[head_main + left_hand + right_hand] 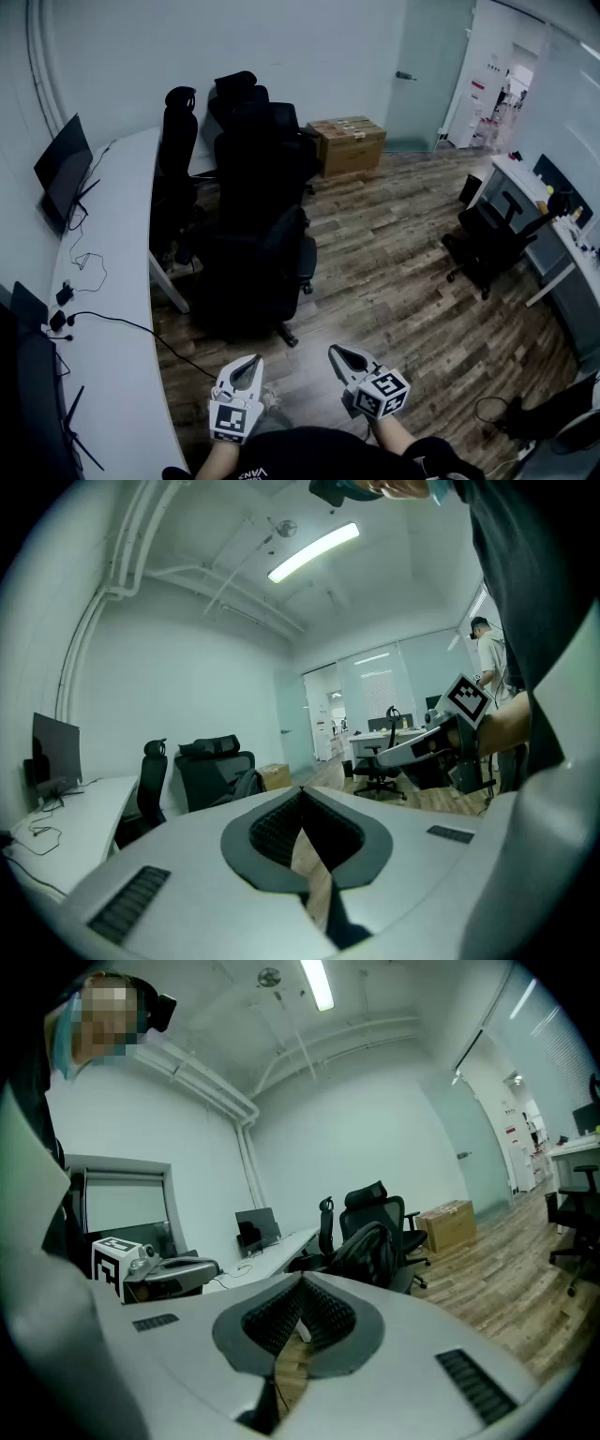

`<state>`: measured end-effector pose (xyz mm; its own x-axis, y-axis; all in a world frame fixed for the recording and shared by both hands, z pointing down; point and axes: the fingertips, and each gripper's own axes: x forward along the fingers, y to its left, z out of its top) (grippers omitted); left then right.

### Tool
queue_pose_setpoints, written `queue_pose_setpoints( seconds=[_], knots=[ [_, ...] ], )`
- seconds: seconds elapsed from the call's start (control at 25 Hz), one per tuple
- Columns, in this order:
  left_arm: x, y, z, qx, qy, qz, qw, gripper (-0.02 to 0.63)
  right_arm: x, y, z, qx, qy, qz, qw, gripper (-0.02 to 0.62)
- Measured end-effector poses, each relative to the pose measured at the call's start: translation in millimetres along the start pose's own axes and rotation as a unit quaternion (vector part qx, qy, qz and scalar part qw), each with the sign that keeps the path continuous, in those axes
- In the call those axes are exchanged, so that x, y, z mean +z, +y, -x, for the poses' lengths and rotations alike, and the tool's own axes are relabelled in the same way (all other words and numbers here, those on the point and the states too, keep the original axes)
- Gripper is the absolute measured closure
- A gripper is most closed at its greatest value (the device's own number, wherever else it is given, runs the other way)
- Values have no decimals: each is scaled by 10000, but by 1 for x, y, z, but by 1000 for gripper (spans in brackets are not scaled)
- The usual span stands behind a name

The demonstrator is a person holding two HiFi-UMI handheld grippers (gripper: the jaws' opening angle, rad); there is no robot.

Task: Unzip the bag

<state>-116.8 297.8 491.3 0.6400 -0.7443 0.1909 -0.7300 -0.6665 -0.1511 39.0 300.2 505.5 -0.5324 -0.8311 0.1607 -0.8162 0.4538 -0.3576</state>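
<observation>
Left gripper (pixel 251 360), right gripper (pixel 334 351) jaws together, empty; backpack (pixel 368 1249) on chair (pixel 392 1209).

Cool, even, fairly dim indoor light from ceiling tube lights (pixel 314 552) that blow out white in both gripper views; the head view is brightest at the open doorway (pixel 518 80), and the black chairs (pixel 253 244) lose detail in soft shadow. Strong fisheye bending and dark vignetted corners in all views. Left gripper (pixel 302 791) and right gripper (pixel 302 1281) shells near the lens look slightly soft.
</observation>
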Motion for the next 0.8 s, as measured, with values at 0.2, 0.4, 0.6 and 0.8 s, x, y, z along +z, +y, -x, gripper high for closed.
queue_pose_setpoints(
  seconds=[0.2,0.4,0.6,0.8],
  knots=[
    [2,-17,13,35,-14,-11,10000,588,-3,7,18,32,11,45,10000,552],
    [5,-25,18,80,-24,-50,10000,588,-2,14,23,340,-74,-66,9994,551],
    [-2,-7,9,187,45,-42,9998,574,-2,16,7,383,-46,9,9993,548],
    [-15,25,-25,51,176,137,9997,447,-2,3,-28,412,53,-27,9991,503]
  ],
)
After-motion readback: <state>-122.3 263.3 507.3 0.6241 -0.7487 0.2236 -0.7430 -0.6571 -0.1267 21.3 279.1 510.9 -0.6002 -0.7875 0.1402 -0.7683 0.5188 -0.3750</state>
